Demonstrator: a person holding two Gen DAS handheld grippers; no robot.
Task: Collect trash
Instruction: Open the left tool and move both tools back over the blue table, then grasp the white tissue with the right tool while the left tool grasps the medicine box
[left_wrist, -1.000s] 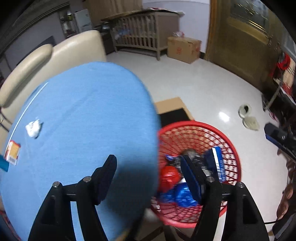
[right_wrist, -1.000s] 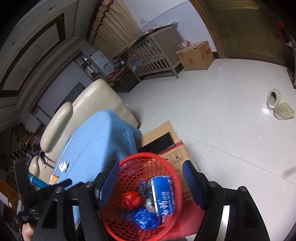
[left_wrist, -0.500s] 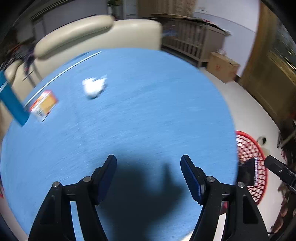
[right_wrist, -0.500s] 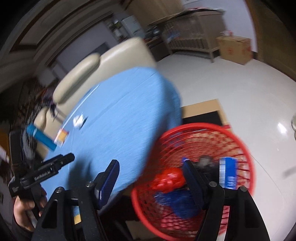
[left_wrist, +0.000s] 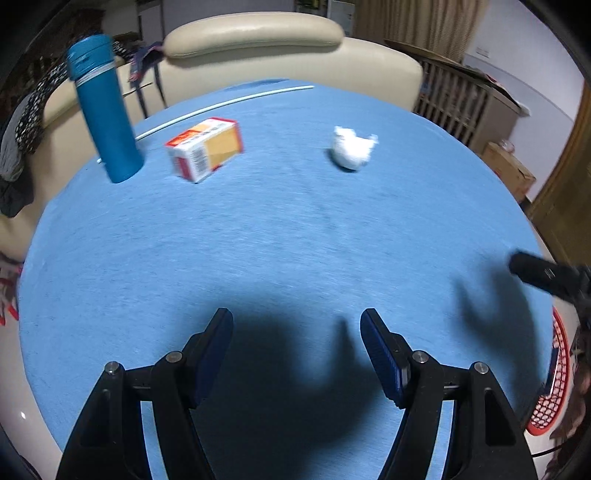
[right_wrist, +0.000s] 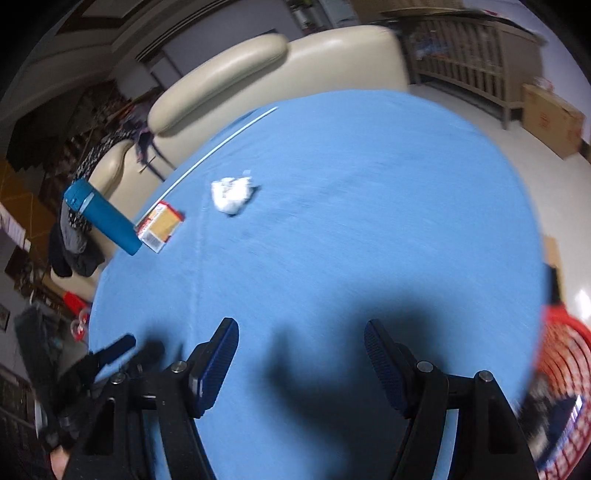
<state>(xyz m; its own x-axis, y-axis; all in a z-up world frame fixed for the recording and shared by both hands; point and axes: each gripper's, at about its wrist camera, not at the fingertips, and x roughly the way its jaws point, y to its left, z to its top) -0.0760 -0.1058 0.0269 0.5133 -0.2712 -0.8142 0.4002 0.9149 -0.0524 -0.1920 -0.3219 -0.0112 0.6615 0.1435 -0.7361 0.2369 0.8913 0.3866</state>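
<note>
A crumpled white tissue (left_wrist: 352, 147) and a small orange-and-white carton (left_wrist: 205, 148) lie at the far side of the round blue table (left_wrist: 280, 236). They also show in the right wrist view: tissue (right_wrist: 232, 194), carton (right_wrist: 160, 225). My left gripper (left_wrist: 297, 328) is open and empty above the table's near part. My right gripper (right_wrist: 301, 338) is open and empty, also over the table. The red mesh basket (left_wrist: 554, 376) with trash stands beside the table at the right; it also shows in the right wrist view (right_wrist: 565, 365).
A tall blue bottle (left_wrist: 105, 110) stands at the table's far left, next to the carton. A cream sofa (left_wrist: 280, 55) is behind the table. A wooden crib (left_wrist: 465, 99) and a cardboard box (left_wrist: 509, 173) stand at the far right.
Both grippers have swung left from above the red basket to above the blue table. The tissue, carton and bottle have come into full view. Both stayed open.
</note>
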